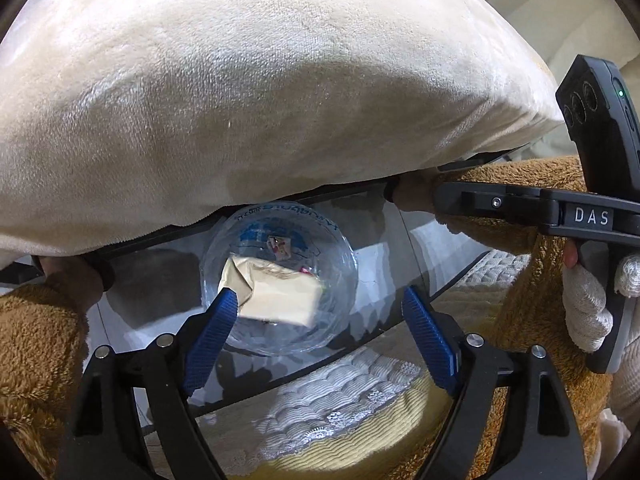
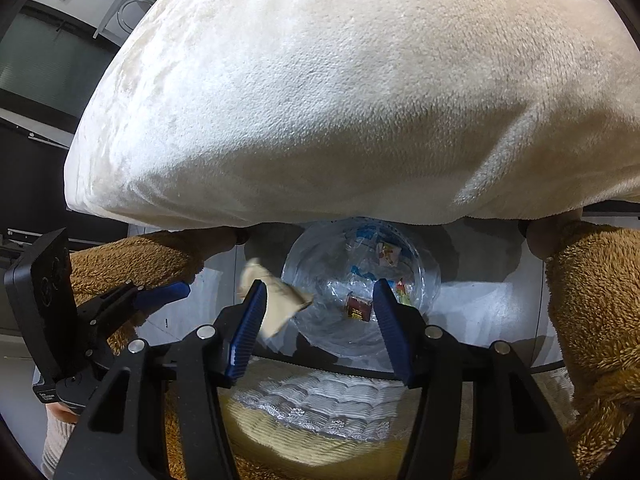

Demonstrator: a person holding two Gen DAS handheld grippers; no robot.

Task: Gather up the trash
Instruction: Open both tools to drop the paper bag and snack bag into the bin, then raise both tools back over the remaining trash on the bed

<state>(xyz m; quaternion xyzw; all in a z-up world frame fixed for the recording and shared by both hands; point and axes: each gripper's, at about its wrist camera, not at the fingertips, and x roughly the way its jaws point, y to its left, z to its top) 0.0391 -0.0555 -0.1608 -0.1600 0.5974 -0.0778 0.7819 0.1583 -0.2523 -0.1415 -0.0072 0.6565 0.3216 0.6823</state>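
L gripper (image 1: 320, 292) tilts steeply down, jaws spread wide, nothing clamped; the crumpled beige paper scrap (image 1: 276, 292) touches only the tip of its L-hand blue ribbed pad (image 1: 216, 320), the other pad well apart from it, so the scrap looks let go, not held

Straight ahead of the tips & beneath them: round clear plastic bin w/ see-through liner (image 1: 352, 276); the gripper is aimed over its mouth, prob. so the scrap lands inside; from the R wrist view the scrap sits at the bin's near-L rim, part of it outside the wall; can't tell if it rests on the rim or is in mid-air

R gripper (image 2: 320, 283) also points down at the bin, jaws narrower, still apart, empty; between its tips in that view, down in the bin, a small dark-red packet (image 2: 358, 308) & other bright wrappers, so some trash is already in; a white-gloved hand (image 1: 588, 304) works its handle, off to the R of the L tool

Beyond both tools a big cream plush cushion (image 1: 240, 100) overhangs the bin's far edge & hides that part; brown fleecy fabric (image 1: 36, 340) flanks each side; white lace cloth (image 1: 340, 384) lies under the finger bases

Judgement: drop step, nearly done; risk = scrap slides off the rim outside
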